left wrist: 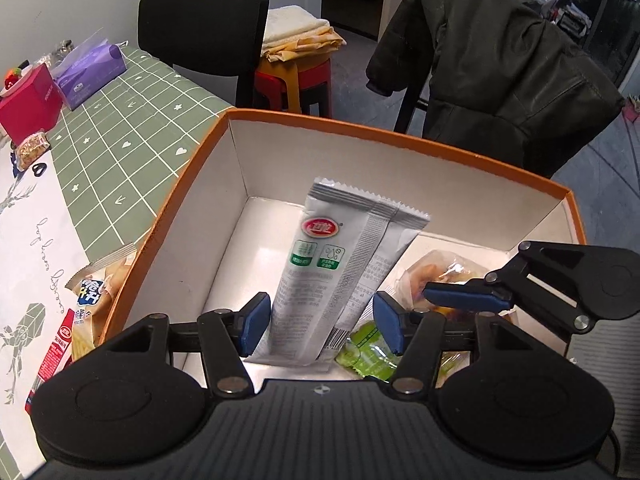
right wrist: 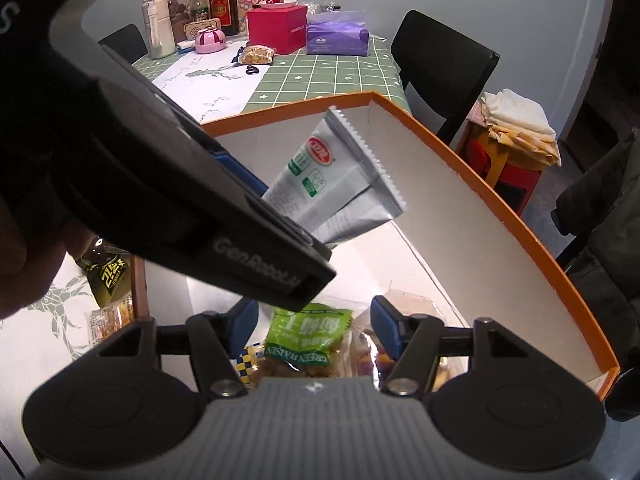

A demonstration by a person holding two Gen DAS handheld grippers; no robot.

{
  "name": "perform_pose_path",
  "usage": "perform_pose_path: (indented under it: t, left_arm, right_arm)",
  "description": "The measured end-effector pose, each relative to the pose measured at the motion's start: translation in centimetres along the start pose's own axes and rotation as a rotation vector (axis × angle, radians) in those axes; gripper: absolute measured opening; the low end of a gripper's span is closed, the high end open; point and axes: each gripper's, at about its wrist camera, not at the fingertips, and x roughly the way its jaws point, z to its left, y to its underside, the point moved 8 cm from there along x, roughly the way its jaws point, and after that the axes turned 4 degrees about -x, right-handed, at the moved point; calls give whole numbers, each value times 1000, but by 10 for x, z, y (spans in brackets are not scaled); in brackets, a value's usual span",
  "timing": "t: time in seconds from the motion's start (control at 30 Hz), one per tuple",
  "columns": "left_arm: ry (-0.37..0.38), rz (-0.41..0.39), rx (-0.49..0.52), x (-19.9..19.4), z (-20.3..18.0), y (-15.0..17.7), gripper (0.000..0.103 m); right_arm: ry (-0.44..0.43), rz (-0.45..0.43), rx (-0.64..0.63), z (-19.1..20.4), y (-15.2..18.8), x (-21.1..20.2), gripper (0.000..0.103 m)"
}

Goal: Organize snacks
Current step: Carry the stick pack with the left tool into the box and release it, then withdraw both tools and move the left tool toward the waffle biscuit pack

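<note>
An orange-rimmed white box (left wrist: 400, 132) stands on the table. My left gripper (left wrist: 320, 326) is over the box with its jaws spread. A grey snack packet (left wrist: 340, 264) stands between the jaws, apart from the right pad, close to the left pad. The packet also shows in the right wrist view (right wrist: 332, 184), sticking out past the left gripper body. My right gripper (right wrist: 310, 330) is open and empty above a green raisin bag (right wrist: 304, 340) inside the box (right wrist: 480, 188). The raisin bag (left wrist: 366, 354) and a clear pastry bag (left wrist: 436, 270) lie on the box floor.
Snack packets (left wrist: 92, 308) lie left of the box on the green checked tablecloth (left wrist: 120, 128). A red box (right wrist: 276, 28), purple tissue pack (right wrist: 338, 34), bottles (right wrist: 224, 2) and a small snack bag (right wrist: 259, 54) stand at the far end. Chairs (left wrist: 208, 36) and a stool (right wrist: 508, 160) surround the table.
</note>
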Motion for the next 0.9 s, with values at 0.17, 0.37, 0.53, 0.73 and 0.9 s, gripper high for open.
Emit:
perform_pose_path:
  t: [0.17, 0.37, 0.53, 0.73, 0.9]
  left_arm:
    - [19, -36, -26, -12, 0, -6, 81]
    - [37, -143, -72, -48, 9, -8, 81]
    - [21, -202, -84, -85, 22, 8, 81]
    - [17, -269, -162, -125, 47, 39, 82]
    - [-38, -250, -190, -133, 66, 76, 82]
  right_arm:
    - [7, -8, 10, -1, -3, -4, 61]
    - [14, -42, 42, -6, -5, -16, 61]
    - [21, -74, 66, -9, -10, -26, 61]
    - [17, -127, 74, -2, -13, -48, 61]
    - [7, -168, 53, 10, -17, -67, 61]
